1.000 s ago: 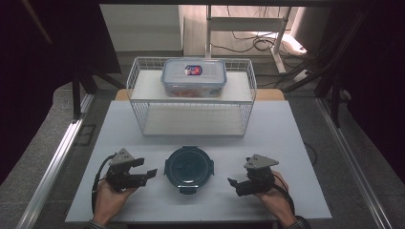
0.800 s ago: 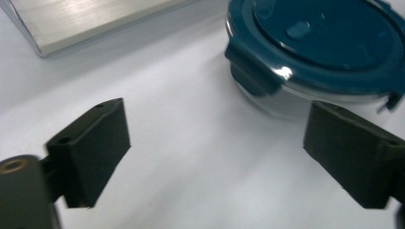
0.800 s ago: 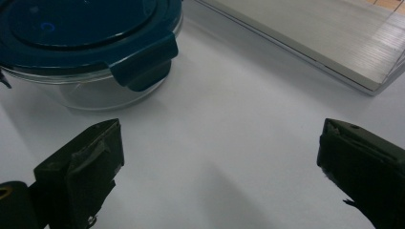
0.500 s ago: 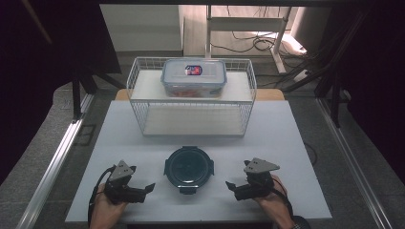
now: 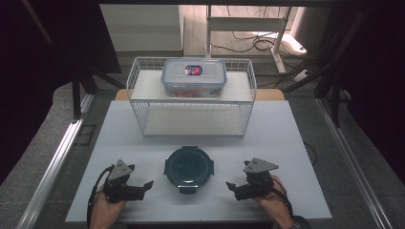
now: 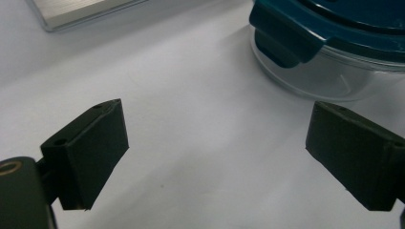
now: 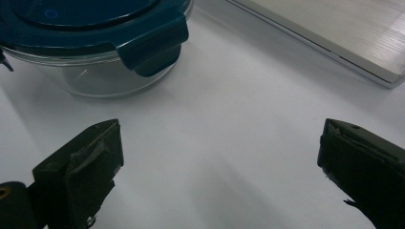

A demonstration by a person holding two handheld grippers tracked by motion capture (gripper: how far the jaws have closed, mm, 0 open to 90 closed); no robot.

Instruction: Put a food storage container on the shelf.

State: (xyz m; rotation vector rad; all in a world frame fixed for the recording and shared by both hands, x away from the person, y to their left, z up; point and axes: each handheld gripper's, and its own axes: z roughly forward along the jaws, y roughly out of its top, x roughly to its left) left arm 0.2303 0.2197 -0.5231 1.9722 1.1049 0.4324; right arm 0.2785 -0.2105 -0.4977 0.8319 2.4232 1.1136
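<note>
Flanking the round glass container [image 5: 189,167] with its dark teal clip lid at the near centre of the white table [image 5: 296,143], we hold the left gripper [image 5: 143,187] at its 8 o'clock, jaws just opened wide on nothing, and the right gripper [image 5: 232,187] at its 4 o'clock, equally spread and empty.
</note>
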